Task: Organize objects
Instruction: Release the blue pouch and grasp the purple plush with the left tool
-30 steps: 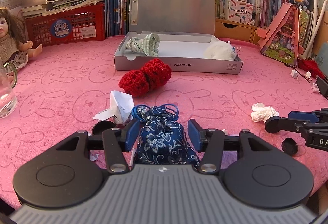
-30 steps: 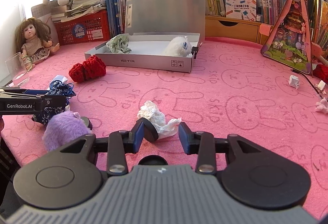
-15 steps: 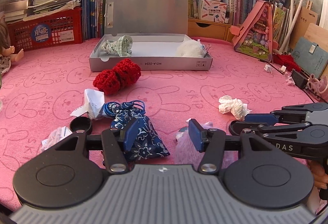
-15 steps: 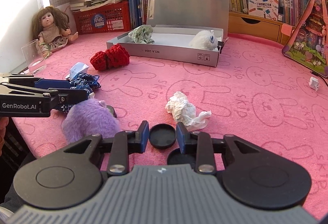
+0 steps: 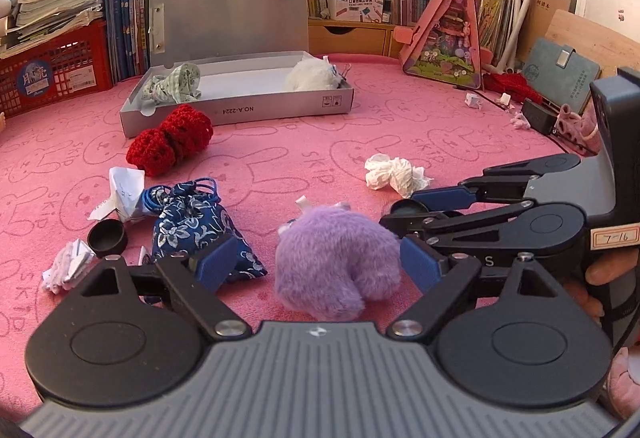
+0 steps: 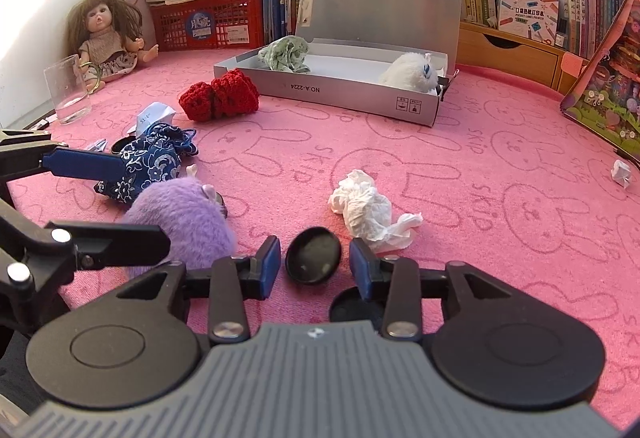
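Pink counter [image 6: 480,141] cloth repeats "SKIP" beside rabbits; the grey box [image 6: 344,93] reads "NO.A-2224". Left gripper [image 5: 316,262], jaws just spread wide, straddles the purple plush [image 5: 336,262] (pads clear). Right gripper [image 6: 312,270], freshly parted, flanks a black cap [image 6: 313,255] untouched.

Purple plush toy [image 5: 336,258] (fluffy) lying on pink cloth [image 5: 460,125].

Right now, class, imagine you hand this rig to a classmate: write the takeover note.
Left claw: its jaws have just been opening; they straddle the purple plush without pressing.
Right claw: its jaws have just been opening; black cap sits between them, unpinched.
Done: green cloth and white plush are in the grey box.
Left on the mat: red knit, blue pouch, tissue, both above.
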A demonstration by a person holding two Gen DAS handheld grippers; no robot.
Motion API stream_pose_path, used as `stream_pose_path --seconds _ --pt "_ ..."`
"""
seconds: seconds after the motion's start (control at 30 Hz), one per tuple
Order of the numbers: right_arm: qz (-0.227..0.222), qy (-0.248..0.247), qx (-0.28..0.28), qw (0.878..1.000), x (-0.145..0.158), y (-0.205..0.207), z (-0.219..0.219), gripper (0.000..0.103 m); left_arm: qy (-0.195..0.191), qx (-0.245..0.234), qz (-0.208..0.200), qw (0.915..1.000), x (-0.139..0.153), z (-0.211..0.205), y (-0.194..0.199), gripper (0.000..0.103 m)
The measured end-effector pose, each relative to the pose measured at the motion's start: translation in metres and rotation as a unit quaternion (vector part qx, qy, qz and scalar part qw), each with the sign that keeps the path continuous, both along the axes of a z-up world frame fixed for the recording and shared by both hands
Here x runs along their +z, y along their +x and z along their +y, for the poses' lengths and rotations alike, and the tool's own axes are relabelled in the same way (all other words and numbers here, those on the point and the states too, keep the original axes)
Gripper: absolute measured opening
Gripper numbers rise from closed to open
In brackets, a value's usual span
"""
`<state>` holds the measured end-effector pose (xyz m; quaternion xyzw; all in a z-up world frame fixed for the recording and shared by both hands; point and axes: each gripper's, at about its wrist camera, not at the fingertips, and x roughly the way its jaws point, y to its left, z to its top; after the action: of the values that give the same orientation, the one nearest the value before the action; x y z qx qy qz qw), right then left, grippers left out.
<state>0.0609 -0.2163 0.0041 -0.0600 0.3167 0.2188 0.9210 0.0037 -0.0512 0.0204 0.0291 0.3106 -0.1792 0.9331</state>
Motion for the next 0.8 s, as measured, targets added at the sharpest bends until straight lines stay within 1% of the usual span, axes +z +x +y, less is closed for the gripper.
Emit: stream_pose_path --seconds 0.03,0.1,0.37,0.4,0.43,0.67,0.8 --pt "-0.001 0.000 0.002 1.000 0.000 -0.001 0.000 0.039 0.003 -0.001 0.005 1.0000 -0.004 -0.003 0.002 0.091" --pt "-0.002 0.000 0.002 1.000 0.000 -0.001 0.000 0.037 0.005 0.000 0.010 0.9999 -0.009 -0.006 0.005 0.091" --pt "0.000 0.008 -0.015 1.000 0.001 0.000 -0.009 0.037 0.000 0.002 0.015 0.9999 -0.017 -0.016 0.013 0.089" --pt "0.000 0.008 -0.016 1.000 0.001 0.001 -0.009 0.037 0.002 0.003 0.016 0.9999 -0.017 -0.016 0.013 0.086" --pt "-0.001 0.008 -0.017 1.000 0.002 0.001 -0.010 0.037 0.004 0.002 0.016 0.9999 -0.018 -0.018 0.014 0.077" --pt "-0.007 0.009 -0.023 1.000 0.004 0.000 -0.013 0.037 0.003 0.007 0.010 0.9999 -0.015 -0.018 0.013 0.070" --pt "-0.010 0.013 -0.029 0.999 0.008 0.001 -0.015 0.037 -0.003 0.009 0.005 0.9999 -0.009 -0.014 0.015 0.062"
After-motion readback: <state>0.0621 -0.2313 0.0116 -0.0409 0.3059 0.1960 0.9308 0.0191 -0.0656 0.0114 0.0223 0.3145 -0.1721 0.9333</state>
